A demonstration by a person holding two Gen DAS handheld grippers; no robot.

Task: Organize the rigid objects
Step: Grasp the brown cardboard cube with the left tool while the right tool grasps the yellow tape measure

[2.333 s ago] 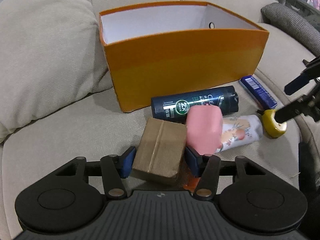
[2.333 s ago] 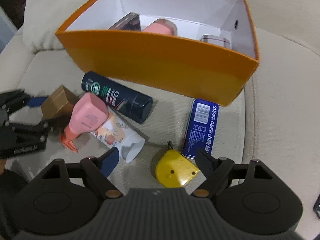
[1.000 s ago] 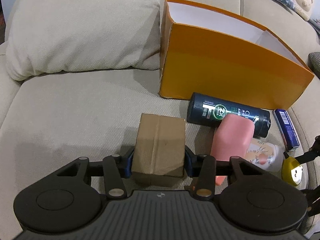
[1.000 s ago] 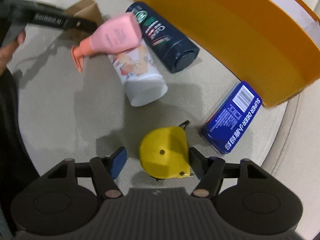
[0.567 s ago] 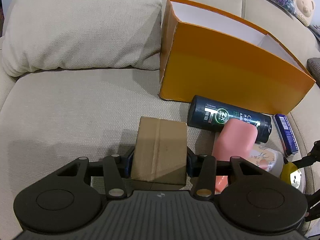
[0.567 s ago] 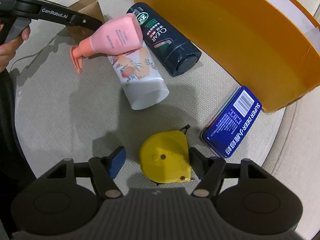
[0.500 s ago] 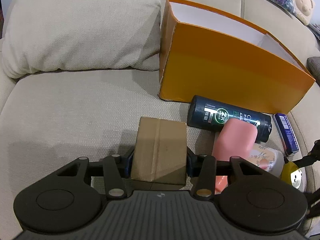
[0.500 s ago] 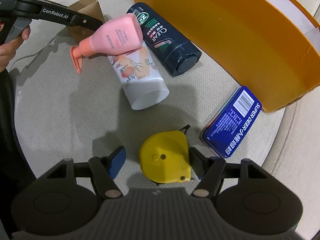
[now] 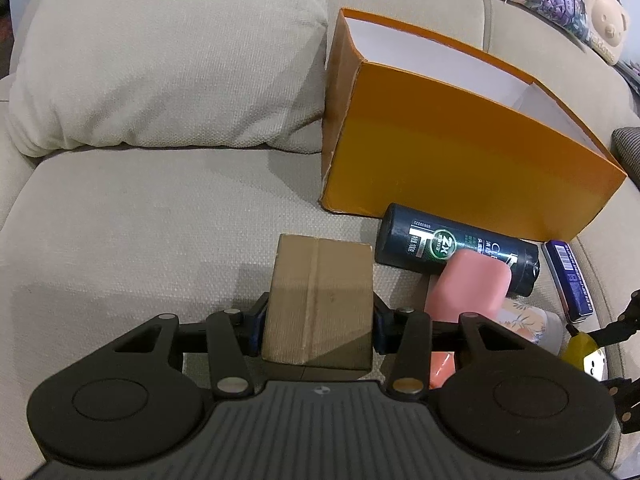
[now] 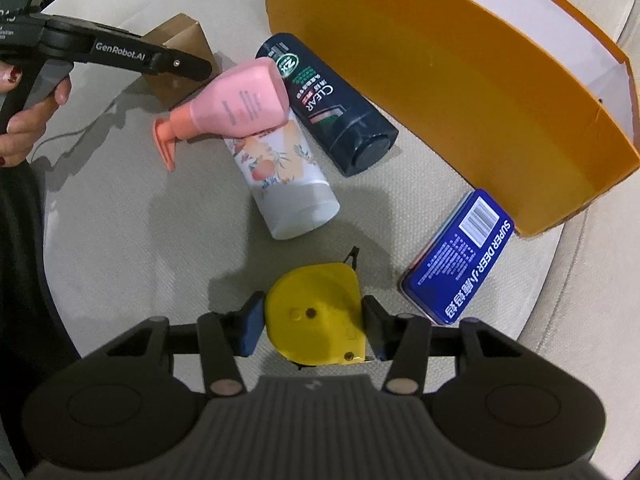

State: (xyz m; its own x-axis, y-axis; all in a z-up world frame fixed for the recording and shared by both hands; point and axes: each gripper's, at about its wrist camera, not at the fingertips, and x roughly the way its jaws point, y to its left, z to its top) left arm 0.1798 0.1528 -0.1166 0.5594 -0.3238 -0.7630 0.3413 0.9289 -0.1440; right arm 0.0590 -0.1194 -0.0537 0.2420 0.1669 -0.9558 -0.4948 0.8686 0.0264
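Note:
My left gripper (image 9: 318, 328) is shut on a brown cardboard box (image 9: 320, 296), held just above the sofa seat, left of the orange storage box (image 9: 460, 156). My right gripper (image 10: 312, 326) is shut on a yellow tape measure (image 10: 316, 312) that rests on the cushion. A pink pump bottle (image 10: 236, 104) lies across a white floral bottle (image 10: 284, 184). A dark CLEAR shampoo bottle (image 10: 332, 108) lies beside the orange box (image 10: 460, 80). A blue tin (image 10: 460, 256) lies to the right of the tape measure.
A large beige cushion (image 9: 168, 52) leans at the back left. The sofa seat (image 9: 140, 220) stretches out left of the cardboard box. A bear toy (image 9: 604, 16) sits at the far right on the sofa back. A hand (image 10: 28, 120) holds the left gripper's handle.
My right gripper's fingers have closed in onto the yellow tape measure. My left gripper still holds the cardboard box, barely moved.

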